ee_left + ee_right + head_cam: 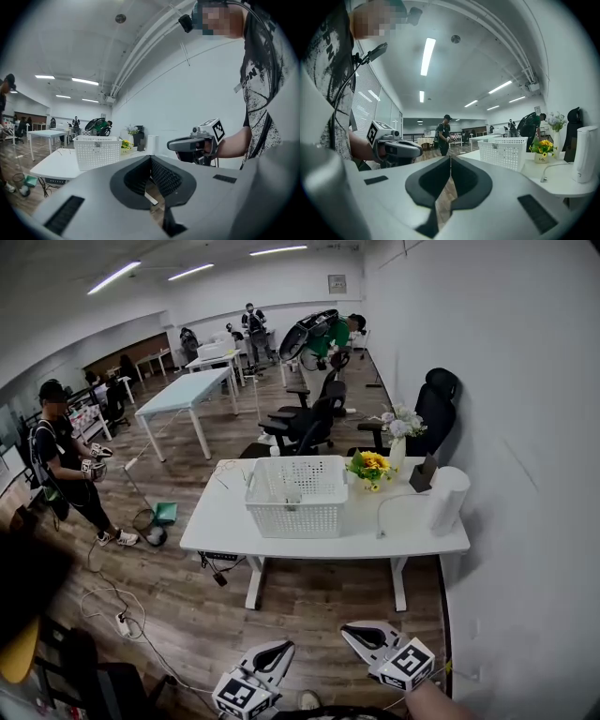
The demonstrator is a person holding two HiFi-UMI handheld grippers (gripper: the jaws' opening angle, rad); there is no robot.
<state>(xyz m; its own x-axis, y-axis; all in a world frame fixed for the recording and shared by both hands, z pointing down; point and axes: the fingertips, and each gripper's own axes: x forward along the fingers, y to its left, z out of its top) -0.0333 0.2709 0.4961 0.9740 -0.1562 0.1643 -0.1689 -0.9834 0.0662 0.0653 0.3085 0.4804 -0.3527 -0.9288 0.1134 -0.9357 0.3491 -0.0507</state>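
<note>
Standing back from the white table (412,535), I hold both grippers low over the wood floor (309,606). My left gripper (274,654) and right gripper (359,636) each have their jaws pressed together on nothing. The white basket (296,495) sits near the table's front edge, well apart from both, with open floor between.

Two grippers: left gripper (284,646), right gripper (348,628). One basket (296,507). One table (225,521). Two flower arrangements (371,465).
</note>
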